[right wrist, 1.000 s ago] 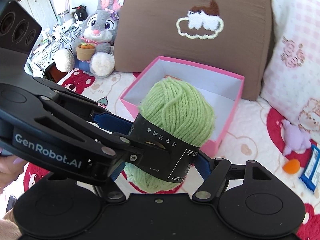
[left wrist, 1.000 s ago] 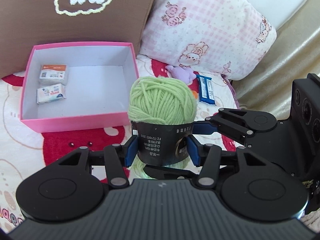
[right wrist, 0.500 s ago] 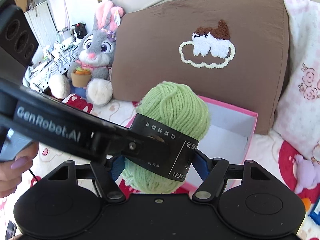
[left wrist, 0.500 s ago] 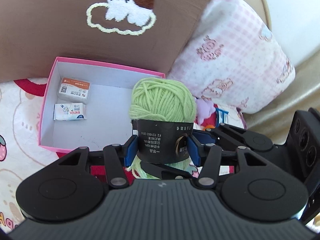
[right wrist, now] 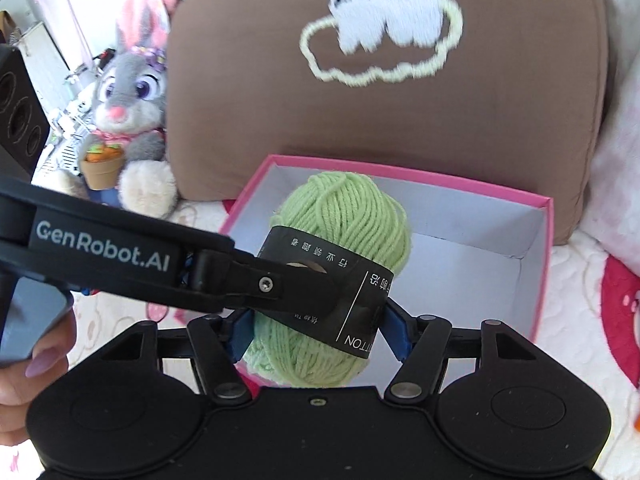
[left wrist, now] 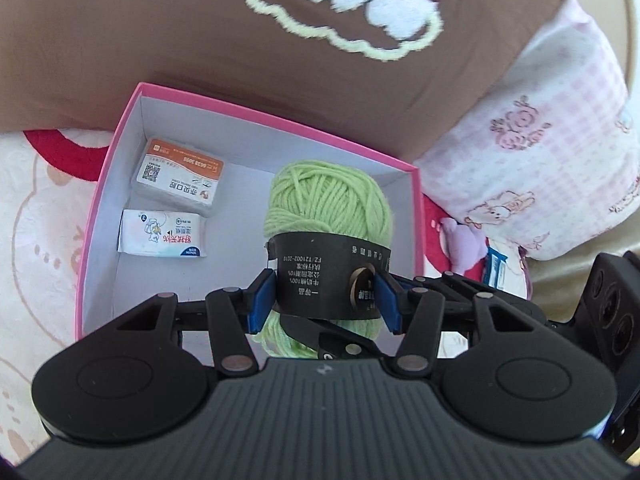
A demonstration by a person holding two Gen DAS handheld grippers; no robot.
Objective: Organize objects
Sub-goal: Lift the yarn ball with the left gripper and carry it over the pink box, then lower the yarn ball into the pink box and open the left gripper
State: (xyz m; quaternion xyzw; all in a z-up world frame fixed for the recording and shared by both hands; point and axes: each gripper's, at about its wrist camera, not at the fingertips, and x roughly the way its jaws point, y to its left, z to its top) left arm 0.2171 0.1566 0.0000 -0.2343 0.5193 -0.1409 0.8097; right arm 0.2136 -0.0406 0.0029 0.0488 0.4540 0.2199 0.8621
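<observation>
Pillows back a pink box [left wrist: 416, 216] on the bed. Left tongs [left wrist: 324, 298] clamp the yarn [left wrist: 328, 200] by its black band, hanging it over the box for stowing; right tongs [right wrist: 320, 334], just closing, also bracket it, contact unclear.

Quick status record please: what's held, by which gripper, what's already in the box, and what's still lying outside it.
held: green yarn ball, over the pink box
left gripper: pads clamped on the yarn's black band
right gripper: jaws have just been closing, yarn between them; contact unclear
in box: orange-labelled card case, tissue pack
outside box: purple toy, blue wrapper
behind box: brown pillow
</observation>
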